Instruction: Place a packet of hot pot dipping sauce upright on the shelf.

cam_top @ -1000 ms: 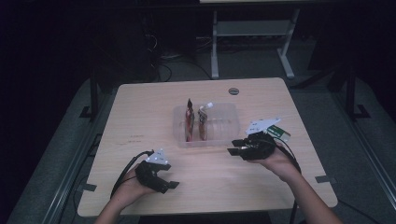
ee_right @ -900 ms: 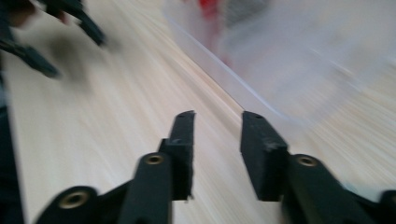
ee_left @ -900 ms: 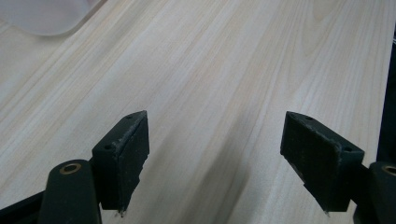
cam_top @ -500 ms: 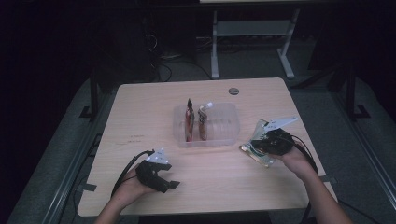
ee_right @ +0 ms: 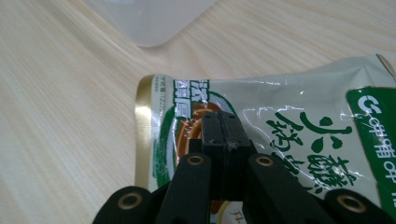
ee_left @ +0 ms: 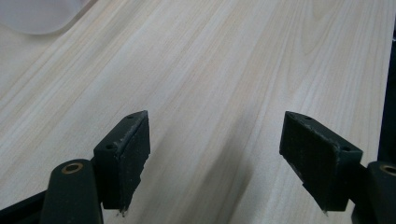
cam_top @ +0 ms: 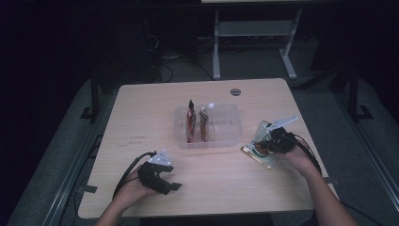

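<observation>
A white and green snack packet (cam_top: 258,156) (ee_right: 299,126) lies flat on the wooden table right of a clear plastic tray (cam_top: 228,134). My right gripper (cam_top: 261,149) (ee_right: 223,125) is over it, jaws shut pad to pad, tips at the packet's printed face; I see no film between the pads. In the tray stand two narrow brownish packets (cam_top: 190,121) (cam_top: 203,123), upright side by side. My left gripper (cam_top: 170,180) (ee_left: 215,158) rests near the table's front left, open, with bare wood between its jaws.
The tray's corner (ee_right: 149,18) sits just beyond the snack packet, and its edge (ee_left: 32,18) appears far off in the left gripper view. A round cable hole (cam_top: 235,91) marks the table's back. The table's right edge (cam_top: 310,136) is close to my right hand.
My right gripper has moved from beside the tray toward the front right and lower, over the snack packet. The left gripper has stayed put.
</observation>
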{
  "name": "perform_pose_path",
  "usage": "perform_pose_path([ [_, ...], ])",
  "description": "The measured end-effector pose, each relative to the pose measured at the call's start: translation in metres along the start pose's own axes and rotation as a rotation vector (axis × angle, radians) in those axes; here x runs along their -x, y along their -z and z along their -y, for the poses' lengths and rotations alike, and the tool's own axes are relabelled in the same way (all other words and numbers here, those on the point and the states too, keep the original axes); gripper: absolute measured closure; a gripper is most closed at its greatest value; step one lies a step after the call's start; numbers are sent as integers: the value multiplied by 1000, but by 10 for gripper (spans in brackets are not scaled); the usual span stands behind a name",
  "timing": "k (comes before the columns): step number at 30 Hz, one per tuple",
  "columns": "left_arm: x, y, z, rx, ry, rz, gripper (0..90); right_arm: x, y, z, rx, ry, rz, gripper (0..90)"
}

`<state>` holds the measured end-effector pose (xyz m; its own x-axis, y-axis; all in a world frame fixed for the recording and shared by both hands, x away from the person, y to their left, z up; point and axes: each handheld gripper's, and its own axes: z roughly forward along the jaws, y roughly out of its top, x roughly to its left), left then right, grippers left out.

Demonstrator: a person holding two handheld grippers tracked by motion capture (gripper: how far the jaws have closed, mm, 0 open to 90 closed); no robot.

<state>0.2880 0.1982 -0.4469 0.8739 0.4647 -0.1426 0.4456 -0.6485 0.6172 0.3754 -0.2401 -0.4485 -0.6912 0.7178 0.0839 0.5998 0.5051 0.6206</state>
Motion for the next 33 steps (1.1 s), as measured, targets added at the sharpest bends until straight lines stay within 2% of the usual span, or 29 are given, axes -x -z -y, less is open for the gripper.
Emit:
perform_pose_path([
  [5,0,-1,0,-1,1,2,241,2,-6,0,-20,8,1,898],
  [9,-2,-1,0,-19,-18,3,242,2,-10,1,-35,4,0,899],
  [14,0,-4,-1,-12,-8,6,242,3,-12,2,-47,-17,-9,900],
  [18,0,-4,-1,-16,-7,8,242,1,-13,1,-50,-1,-2,900],
  [27,0,-5,0,-18,-6,11,241,-25,-20,-7,-71,83,-47,899],
  [28,-1,-5,0,-18,-6,10,241,-28,-21,-8,-70,103,-56,899],
  [33,-1,-5,0,-19,-5,10,242,-47,-28,-12,-70,137,-113,899],
])
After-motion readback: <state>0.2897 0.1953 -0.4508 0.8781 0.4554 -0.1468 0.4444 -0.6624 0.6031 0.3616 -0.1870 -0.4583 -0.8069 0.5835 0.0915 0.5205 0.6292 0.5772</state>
